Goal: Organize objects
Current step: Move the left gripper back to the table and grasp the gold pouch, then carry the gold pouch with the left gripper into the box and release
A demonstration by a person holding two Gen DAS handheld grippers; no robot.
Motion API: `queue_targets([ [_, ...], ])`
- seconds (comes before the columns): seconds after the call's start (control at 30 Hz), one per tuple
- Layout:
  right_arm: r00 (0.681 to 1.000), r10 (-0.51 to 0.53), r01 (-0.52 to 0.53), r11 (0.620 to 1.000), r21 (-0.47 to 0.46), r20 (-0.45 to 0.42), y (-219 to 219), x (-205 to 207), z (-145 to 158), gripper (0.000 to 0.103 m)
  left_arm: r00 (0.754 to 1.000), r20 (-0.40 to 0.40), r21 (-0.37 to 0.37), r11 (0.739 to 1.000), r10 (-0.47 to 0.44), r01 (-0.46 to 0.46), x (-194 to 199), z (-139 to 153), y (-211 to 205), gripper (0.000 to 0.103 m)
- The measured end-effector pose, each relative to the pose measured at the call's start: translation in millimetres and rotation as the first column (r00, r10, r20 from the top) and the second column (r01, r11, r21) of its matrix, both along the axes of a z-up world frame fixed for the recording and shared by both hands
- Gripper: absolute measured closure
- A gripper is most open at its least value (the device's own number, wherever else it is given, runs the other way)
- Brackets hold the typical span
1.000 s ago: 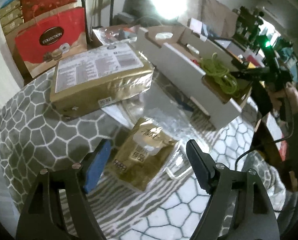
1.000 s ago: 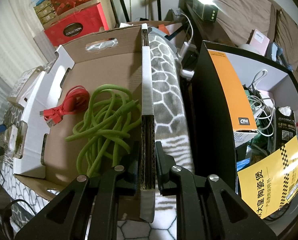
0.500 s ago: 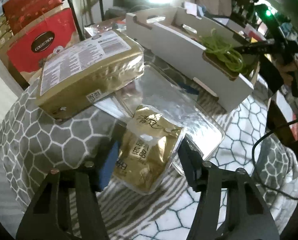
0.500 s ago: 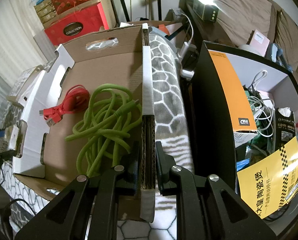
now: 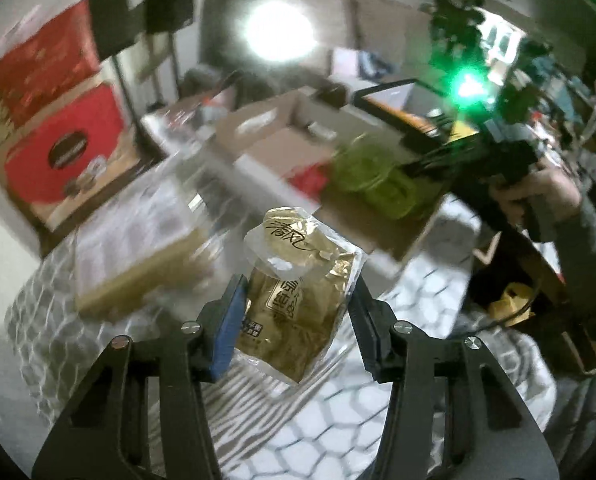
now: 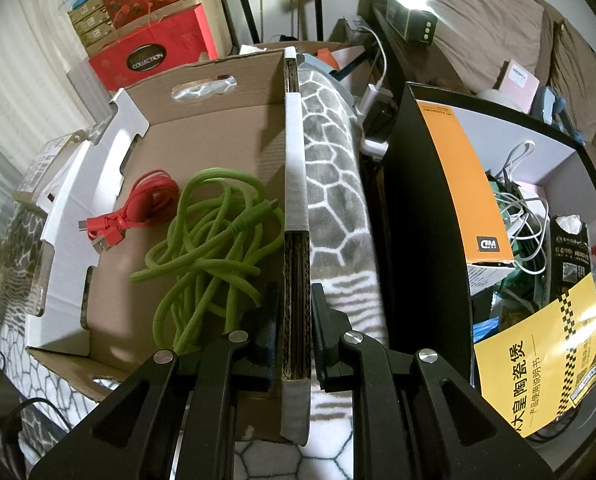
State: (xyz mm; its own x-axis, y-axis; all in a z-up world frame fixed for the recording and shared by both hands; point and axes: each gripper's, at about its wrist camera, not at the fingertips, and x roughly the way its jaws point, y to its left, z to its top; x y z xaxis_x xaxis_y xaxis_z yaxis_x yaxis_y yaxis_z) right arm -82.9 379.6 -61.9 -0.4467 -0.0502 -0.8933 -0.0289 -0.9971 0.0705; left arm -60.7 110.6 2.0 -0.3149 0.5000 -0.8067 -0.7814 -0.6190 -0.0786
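Left wrist view: left tongs (image 5: 294,316) closing on the gold pouch (image 5: 298,296), lifted off the bed. Right tongs (image 6: 294,330) clamp the cardboard box (image 6: 296,208) wall. Carry it level, drop it far-side beside the green cable (image 6: 214,240).

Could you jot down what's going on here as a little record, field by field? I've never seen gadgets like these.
Left hand-held gripper: jaws closing, pressed on the gold packet, which is off the patterned cloth
Right hand-held gripper: clamped on the side wall of the cardboard box
Inside the box: green cable, red cable
Beside the box: black bin full of cords and papers
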Motion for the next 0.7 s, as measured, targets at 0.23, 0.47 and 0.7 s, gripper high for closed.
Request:
queue_targets([
  [0.23,1.000,0.000,0.000,1.000,-0.008,-0.001,1.7,0.5,0.4,0.088,0.993,-0.025,-0.058,0.992,-0.117,0.115,4.2,7.5,72.1,0.055],
  [0.47,1.000,0.001,-0.001,1.000,-0.012,-0.002,4.1,1.0,0.1,0.088,0.983,-0.019,-0.174,0.969,-0.184,0.178,6.5,-10.6,119.3,0.055],
  [0.7,1.000,0.002,-0.002,1.000,-0.020,-0.003,4.7,0.0,0.0,0.088,0.981,0.014,-0.302,0.934,-0.194,0.189,4.2,-37.3,144.3,0.050],
])
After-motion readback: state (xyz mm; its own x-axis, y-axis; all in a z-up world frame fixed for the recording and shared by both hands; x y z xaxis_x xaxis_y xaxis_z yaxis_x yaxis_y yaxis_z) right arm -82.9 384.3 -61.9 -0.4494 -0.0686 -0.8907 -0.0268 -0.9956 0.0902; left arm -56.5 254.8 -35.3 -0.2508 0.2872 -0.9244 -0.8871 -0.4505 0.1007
